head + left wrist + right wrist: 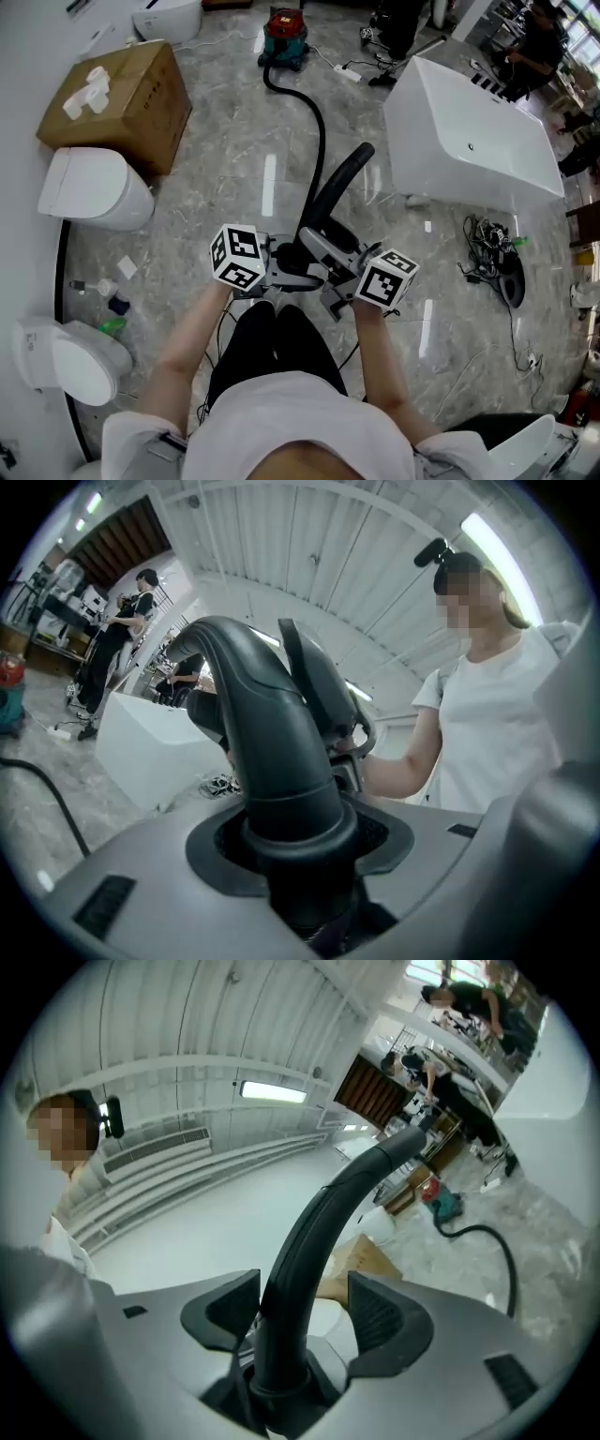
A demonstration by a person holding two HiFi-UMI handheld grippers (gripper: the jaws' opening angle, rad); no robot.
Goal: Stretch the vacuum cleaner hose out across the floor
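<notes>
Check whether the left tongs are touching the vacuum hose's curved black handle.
Touching. In the left gripper view, the left tongs are clamped round the curved black handle, with their dark pads pressed against its sides and no gap showing.

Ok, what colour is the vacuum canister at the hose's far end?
The canister is red on top, teal-green below; the head view shows it best.

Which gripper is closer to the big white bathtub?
Right. The right gripper is on the bathtub's side of the hose; the left gripper is on the other side, farther away.
</notes>
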